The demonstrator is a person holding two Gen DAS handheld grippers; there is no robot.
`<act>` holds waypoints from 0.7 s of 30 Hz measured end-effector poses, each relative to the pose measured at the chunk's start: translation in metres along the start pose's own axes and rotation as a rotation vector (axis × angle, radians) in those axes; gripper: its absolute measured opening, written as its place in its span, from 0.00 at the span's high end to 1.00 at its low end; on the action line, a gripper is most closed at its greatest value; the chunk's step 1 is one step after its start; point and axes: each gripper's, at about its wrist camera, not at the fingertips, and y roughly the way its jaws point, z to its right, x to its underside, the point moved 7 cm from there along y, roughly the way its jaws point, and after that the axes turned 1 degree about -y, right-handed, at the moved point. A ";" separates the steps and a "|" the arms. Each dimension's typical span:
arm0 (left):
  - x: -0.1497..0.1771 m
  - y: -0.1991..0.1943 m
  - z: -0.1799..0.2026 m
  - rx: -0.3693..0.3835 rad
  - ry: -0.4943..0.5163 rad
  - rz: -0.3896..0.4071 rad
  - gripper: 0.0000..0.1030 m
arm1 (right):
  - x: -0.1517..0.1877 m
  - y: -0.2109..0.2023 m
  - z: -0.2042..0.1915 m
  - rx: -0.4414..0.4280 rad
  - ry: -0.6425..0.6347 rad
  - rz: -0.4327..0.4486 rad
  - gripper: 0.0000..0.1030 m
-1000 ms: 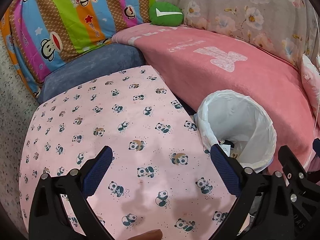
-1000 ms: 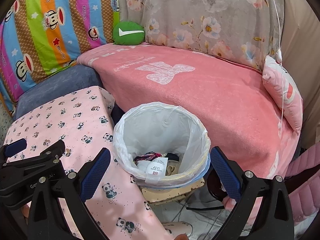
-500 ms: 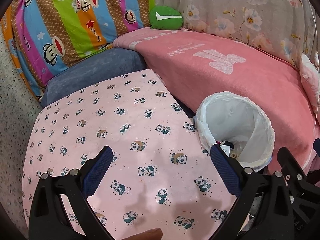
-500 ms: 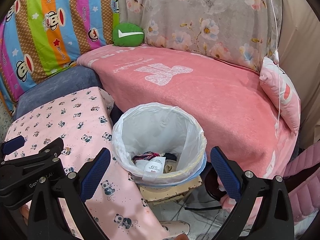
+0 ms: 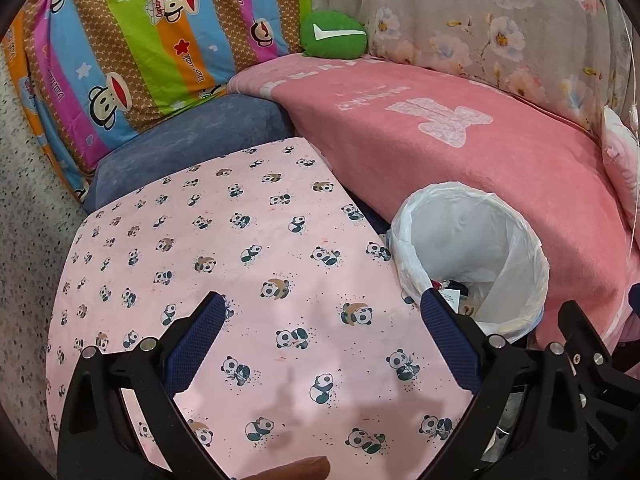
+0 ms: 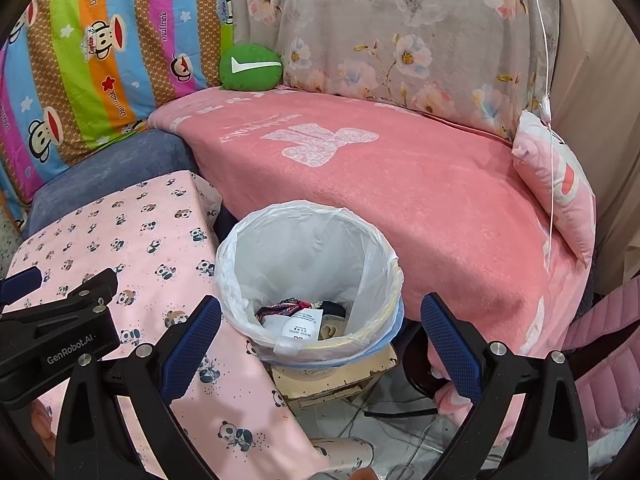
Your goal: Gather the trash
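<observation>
Round bin (image 6: 308, 280), crinkled white liner, holding scraps; panda-print worktop (image 5: 240, 264) at 9 o'clock, pink blanket (image 6: 400, 184) at 12. Left tongs (image 5: 320, 340), right tongs (image 6: 320, 340): released, empty.

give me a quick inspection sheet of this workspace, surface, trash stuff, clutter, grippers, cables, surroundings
surface: table under a pink panda cloth, no loose items seen on it
job's things: bin lined with a white bag, beside the table's right edge, standing on a worn board; it holds a white labelled packet, a striped fabric piece and dark scraps
clutter: green cushion at the back of the sofa, small pink pillow at its right end
grippers: left gripper open and empty over the cloth; right gripper open and empty over the bin
cables: dark cable on the floor below the bin; thin white cord hanging by the pillow
surroundings: sofa with pink blanket, floral and striped monkey-print covers behind
</observation>
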 end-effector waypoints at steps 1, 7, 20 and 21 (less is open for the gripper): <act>0.000 0.000 0.000 0.002 -0.002 0.000 0.09 | 0.000 0.000 0.000 0.001 -0.002 0.000 0.07; 0.001 -0.001 -0.004 -0.004 -0.027 -0.004 0.09 | 0.003 0.001 -0.002 0.007 -0.010 -0.007 0.07; 0.004 -0.002 -0.008 -0.020 -0.027 0.015 0.09 | 0.005 0.001 -0.002 0.011 -0.007 -0.011 0.07; 0.004 -0.002 -0.008 -0.020 -0.026 0.015 0.09 | 0.006 0.001 -0.003 0.011 -0.008 -0.012 0.07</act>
